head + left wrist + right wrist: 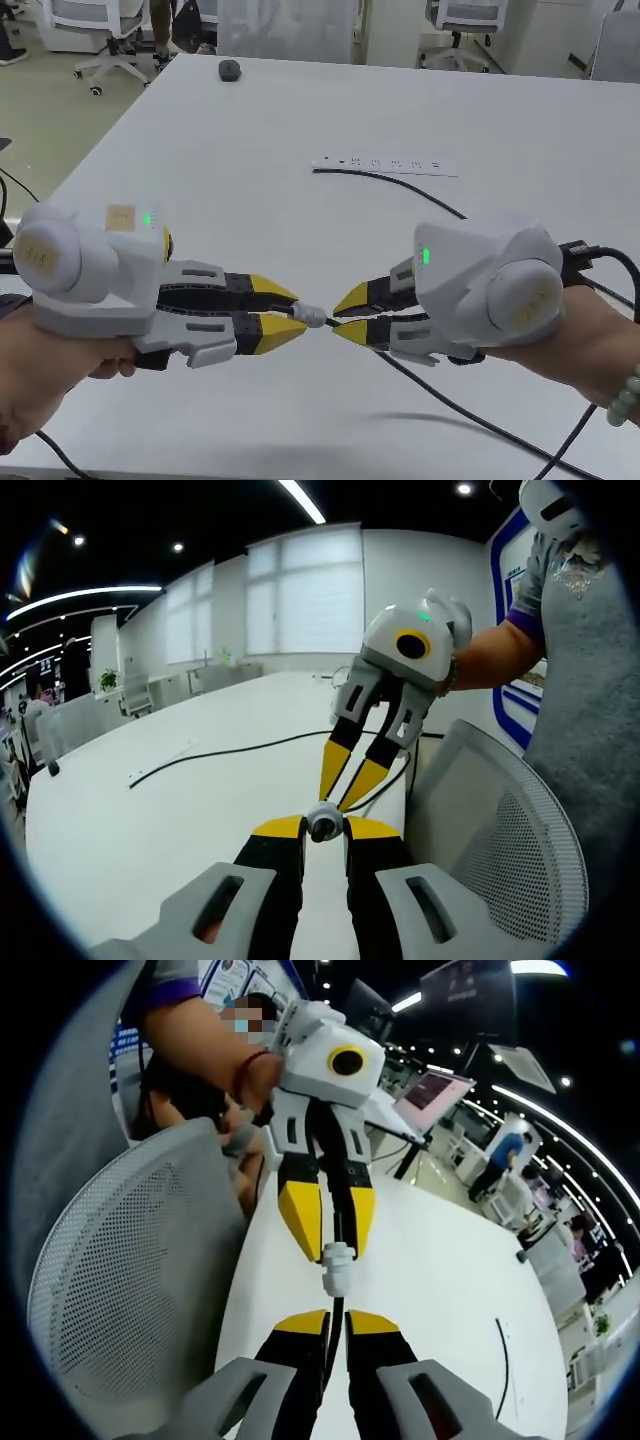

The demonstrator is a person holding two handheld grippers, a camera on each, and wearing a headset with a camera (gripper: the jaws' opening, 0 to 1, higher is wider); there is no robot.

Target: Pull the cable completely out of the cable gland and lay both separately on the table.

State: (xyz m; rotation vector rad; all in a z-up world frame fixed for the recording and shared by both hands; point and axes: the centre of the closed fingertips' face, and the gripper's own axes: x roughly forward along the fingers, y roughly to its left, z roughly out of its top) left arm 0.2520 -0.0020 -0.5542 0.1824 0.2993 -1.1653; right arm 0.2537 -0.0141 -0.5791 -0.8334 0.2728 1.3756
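Head view, left to right: the left gripper (pixel 298 315) is held low over a white table (pixel 250 200), its yellow jaws squeezed together on a small pale cable gland (pixel 312 317). Just beside it, tips almost touching the gland, the right gripper (pixel 336 318) has its jaws pressed onto the black cable (pixel 430 385), which trails from under that gripper down toward the near right edge of the table. Farther back on the table lie a white power strip (pixel 390 165) with its own dark lead and, well apart, a small dark mouse (pixel 229 69).

As for progress, the gland and cable both look gripped and lifted off the table. The two grippers sit very close, so the pull seems barely begun. The cable appears to be threaded through the gland. Drawing it fully out and laying both pieces down separately is still to do.

Left gripper view looks at the gland (pixel 323 821) end-on, a round grey face pinched between the yellow jaw tips, with the right gripper (pixel 350 780) pointing at it from beyond. Right gripper view gives the gland (pixel 337 1260) side-on. It is a short white sleeve between the left gripper's (pixel 330 1222) jaws, and the cable (pixel 336 1312) drops from it straight into the near jaws. A mesh chair (pixel 110 1280) stands at the left.
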